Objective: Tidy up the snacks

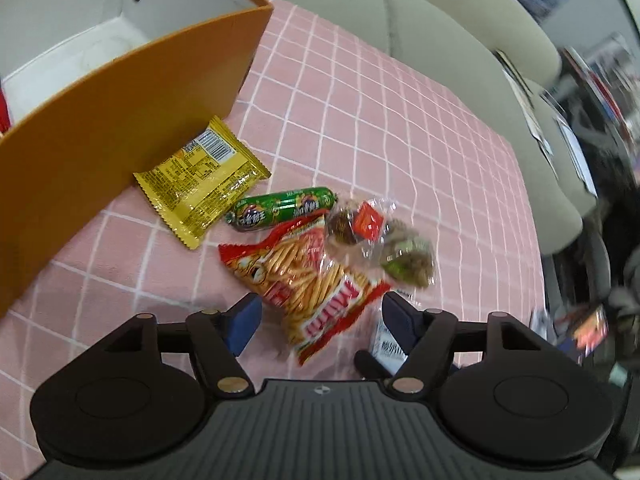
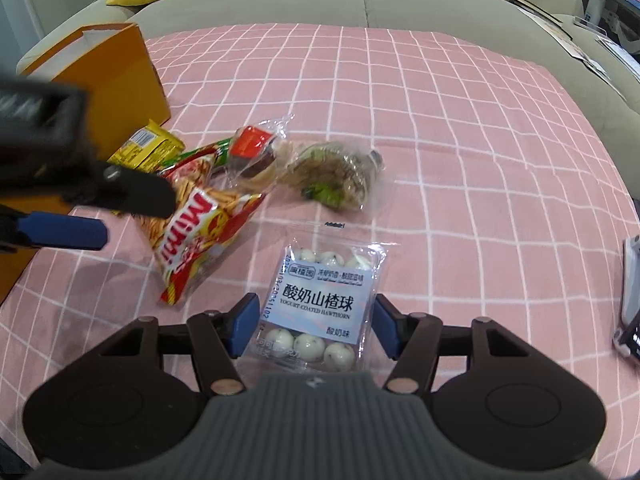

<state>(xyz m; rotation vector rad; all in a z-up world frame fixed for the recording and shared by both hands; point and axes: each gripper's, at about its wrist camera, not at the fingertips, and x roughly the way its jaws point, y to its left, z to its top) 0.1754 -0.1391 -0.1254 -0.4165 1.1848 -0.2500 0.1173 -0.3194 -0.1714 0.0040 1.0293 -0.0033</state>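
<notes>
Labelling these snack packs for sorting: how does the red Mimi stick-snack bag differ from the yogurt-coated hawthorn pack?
The Mimi bag is red and yellow, printed with thin sticks; the hawthorn pack is clear with a pale label, showing white balls. The Mimi bag looks longer and puffier; the hawthorn pack looks flatter and squarer. The Mimi bag lies aslant among other snacks; the hawthorn pack lies apart, between the right hand-held gripper's fingers. Both rest on the pink checked cloth.
</notes>
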